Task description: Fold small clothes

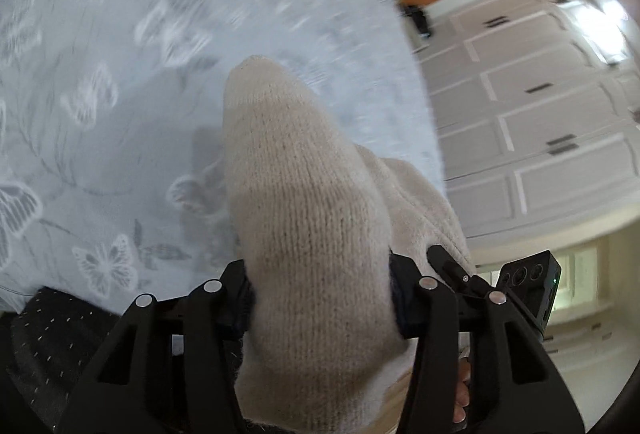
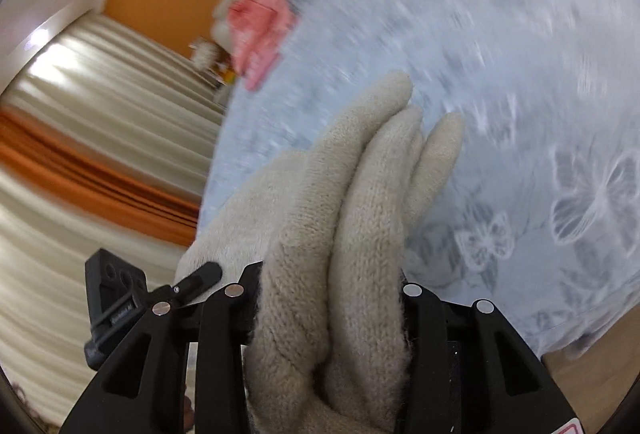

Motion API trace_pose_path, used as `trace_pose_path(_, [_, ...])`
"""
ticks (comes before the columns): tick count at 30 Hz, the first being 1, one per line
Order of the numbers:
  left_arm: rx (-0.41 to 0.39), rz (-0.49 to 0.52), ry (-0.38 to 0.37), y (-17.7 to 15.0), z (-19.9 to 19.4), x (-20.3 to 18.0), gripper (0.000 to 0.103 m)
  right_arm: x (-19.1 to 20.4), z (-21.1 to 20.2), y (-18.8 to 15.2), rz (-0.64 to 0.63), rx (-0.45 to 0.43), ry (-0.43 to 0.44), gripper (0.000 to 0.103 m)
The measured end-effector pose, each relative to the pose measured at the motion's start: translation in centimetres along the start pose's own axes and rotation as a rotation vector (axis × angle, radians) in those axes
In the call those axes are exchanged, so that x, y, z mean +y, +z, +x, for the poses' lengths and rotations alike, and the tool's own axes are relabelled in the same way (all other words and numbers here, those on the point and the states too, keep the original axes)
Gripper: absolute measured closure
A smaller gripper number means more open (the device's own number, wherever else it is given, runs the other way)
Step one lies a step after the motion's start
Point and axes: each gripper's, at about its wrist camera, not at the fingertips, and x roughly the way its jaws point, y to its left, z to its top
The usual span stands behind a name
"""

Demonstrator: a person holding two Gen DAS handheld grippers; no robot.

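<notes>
Left gripper [image 1: 320,298]: I see its black fingers clamped on a cream knitted glove [image 1: 304,201], ribbed weave, rounded tip.
Right gripper [image 2: 330,314]: jaws pinched on the same glove's [image 2: 360,218] fuzzy finger tubes, which point forward.
Glove position: held between both tools above the bedspread [image 1: 120,73].
Bedspread: pale blue, white butterfly print, blurred.
Pink item [image 2: 260,29]: perhaps folded cloth, far edge.
Writing: none I can read.

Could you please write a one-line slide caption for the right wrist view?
Right gripper clamps a cream knit glove above a blue butterfly-print bedspread.
</notes>
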Motion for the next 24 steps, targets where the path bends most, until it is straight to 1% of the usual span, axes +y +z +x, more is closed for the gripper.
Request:
trace_pose_path(2, [-0.043,0.061,-0.041,-0.4,-3.1,-2.2,0.054,3.0,-3.3,-0.1,-0.063,-0.067,0.022,0.066])
trace_pose_path(3, [-0.072,0.101,-0.06,-0.8,-5.0,-3.6,0.054,4.4,-4.0,-0.1,-0.085,-0.089,0.028,0.066])
trace_pose_path(5, [-0.113,0.151,-0.088,-0.8,-7.4,-5.5,0.054,7.1,-6.8,-0.4,-0.148,-0.151,0.053,0.066])
trace_pose_path(9, [-0.234,0.273,-0.152,-1.2,-14.0,-9.1,0.053,12.6,-10.5,-0.6,-0.251,-0.258,0.118,0.066])
trace_pose_path(11, [-0.288,0.322,-0.177,-1.2,-17.0,-10.1,0.052,15.0,-11.5,-0.3,-0.298,-0.298,0.151,0.066])
trace_pose_path(14, [-0.389,0.41,-0.209,-1.0,-21.7,-11.8,0.051,18.6,-12.4,0.4,-0.359,-0.351,0.205,0.066])
trace_pose_path(17, [-0.46,0.477,-0.216,-0.2,-25.5,-12.7,0.05,21.9,-12.1,1.2,-0.407,-0.385,0.253,0.065])
trace_pose_path(20, [-0.527,0.524,-0.224,1.4,-29.5,-13.1,0.05,25.2,-11.5,2.3,-0.456,-0.408,0.295,0.065])
trace_pose_path(24, [-0.609,0.575,-0.209,3.0,-33.4,-13.0,0.049,28.3,-8.9,3.6,-0.475,-0.399,0.356,0.064])
